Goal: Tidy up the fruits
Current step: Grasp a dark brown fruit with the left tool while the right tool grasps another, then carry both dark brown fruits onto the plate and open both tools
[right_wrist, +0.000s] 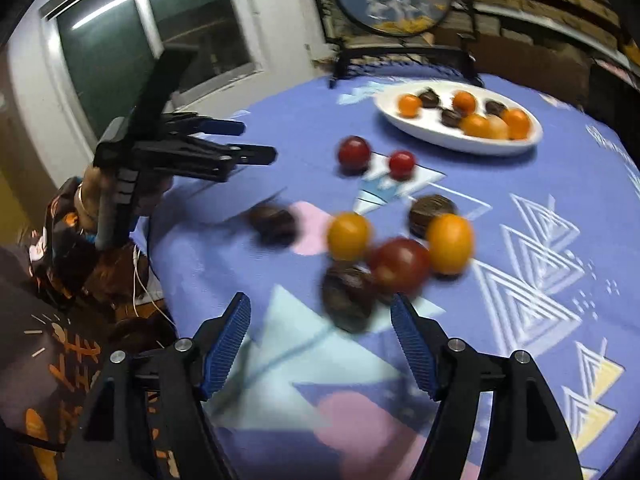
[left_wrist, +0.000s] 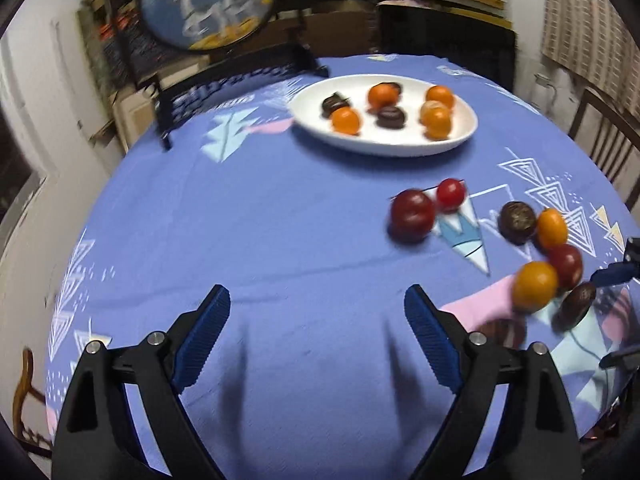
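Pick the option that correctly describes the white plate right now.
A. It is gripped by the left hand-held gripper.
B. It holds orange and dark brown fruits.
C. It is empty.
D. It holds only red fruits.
B: the white plate carries several orange fruits and dark brown fruits, while the red fruits lie on the blue tablecloth, and both hand-held grippers are open and apart from the plate.

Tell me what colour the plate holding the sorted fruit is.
White; the plate shows best in the left wrist view.
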Tool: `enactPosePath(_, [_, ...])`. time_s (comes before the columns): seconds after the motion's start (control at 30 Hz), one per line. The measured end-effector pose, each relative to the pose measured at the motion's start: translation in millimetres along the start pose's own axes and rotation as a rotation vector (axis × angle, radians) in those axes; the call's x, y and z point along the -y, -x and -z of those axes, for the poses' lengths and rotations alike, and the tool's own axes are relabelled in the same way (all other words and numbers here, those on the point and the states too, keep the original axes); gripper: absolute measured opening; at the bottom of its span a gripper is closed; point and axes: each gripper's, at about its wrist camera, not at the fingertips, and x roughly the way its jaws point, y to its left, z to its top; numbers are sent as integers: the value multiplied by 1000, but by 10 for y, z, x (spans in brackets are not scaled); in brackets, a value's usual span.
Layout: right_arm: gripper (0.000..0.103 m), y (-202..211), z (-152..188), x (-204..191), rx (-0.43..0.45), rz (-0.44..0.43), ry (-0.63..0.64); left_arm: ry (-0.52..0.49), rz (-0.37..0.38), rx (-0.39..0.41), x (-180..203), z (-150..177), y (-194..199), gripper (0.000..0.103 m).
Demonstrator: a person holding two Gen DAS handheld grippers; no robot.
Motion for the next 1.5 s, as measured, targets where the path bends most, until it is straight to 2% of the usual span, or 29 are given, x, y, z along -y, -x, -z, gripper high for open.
enactPosePath(0.1, [73,-94,-49,-10,-11,40,-1,-6,21,-6,3,56,51,87])
enactPosePath(0.33, [73,-94,-22,65,-43,41,-87,-123,89,7,382,80,28,88])
enactPosePath(0.5, [72,-100,51,-32,-55,48,-53,-111,103,-24,399,91,-72,88])
enactPosePath(0.53, [68,-121,31,-12,-43,75,-50,-108,100,-28,391,88,-86,88])
enactPosePath(0.6, [51,-211,-45,77,-43,96,-69,-103,95,-30,377,79,-96,88])
enactPosePath(0.63, [36,-264,-83,118,-53,104,-81,-99,96,-31,373,73,-95,88])
enactPosePath(0.7, [35,-345,-135,172,-60,96,-99,-104,97,-26,379,63,-87,88])
enactPosePath(0.8, [36,-382,-158,109,-78,116,-47,-115,104,-29,422,40,-114,88])
enactPosePath(0.83, [40,-417,-139,98,-124,87,-35,-124,113,-31,464,15,-147,88])
enactPosePath(0.9, [38,-408,-135,85,-107,101,-30,-135,114,-34,517,-23,-217,88])
enactPosePath(0.97, [28,-389,-144,121,-88,127,-59,-133,103,-48,570,-65,-322,88])
enactPosePath(1.0, [24,-357,-139,143,-72,125,-71,-132,105,-55,590,-69,-353,86])
enactPosePath(1.03, [14,-334,-125,150,-68,120,-74,-135,120,-68,607,-65,-381,67])
enactPosePath(1.07, [3,-305,-113,161,-64,118,-75,-136,154,-88,618,-57,-397,41])
enactPosePath(1.1, [1,-268,-100,173,-57,117,-77,-129,190,-102,621,-55,-396,41])
enactPosePath(1.23, [0,-92,-69,258,-11,114,-99,-161,183,-82,656,-30,-300,40])
enactPosePath(1.3, [0,-75,-55,286,-9,86,-105,-155,187,-65,631,-46,-247,40])
enactPosePath(1.33, [2,-80,-35,285,-20,69,-104,-151,179,-51,612,-54,-212,40])
enactPosePath(1.37, [10,-108,-15,279,-39,59,-113,-145,173,-46,592,-61,-189,40])
enactPosePath(1.4, [23,-148,-12,269,-61,41,-123,-139,173,-45,578,-65,-177,40])
enactPosePath(1.43, [59,-157,-2,262,-66,42,-129,-130,172,-47,556,-68,-168,40])
enactPosePath(1.47, [74,-125,7,249,-33,79,-133,-126,166,-49,538,-68,-170,40])
enactPosePath(1.5, [74,-111,-12,237,2,97,-125,-121,162,-51,528,-69,-163,40])
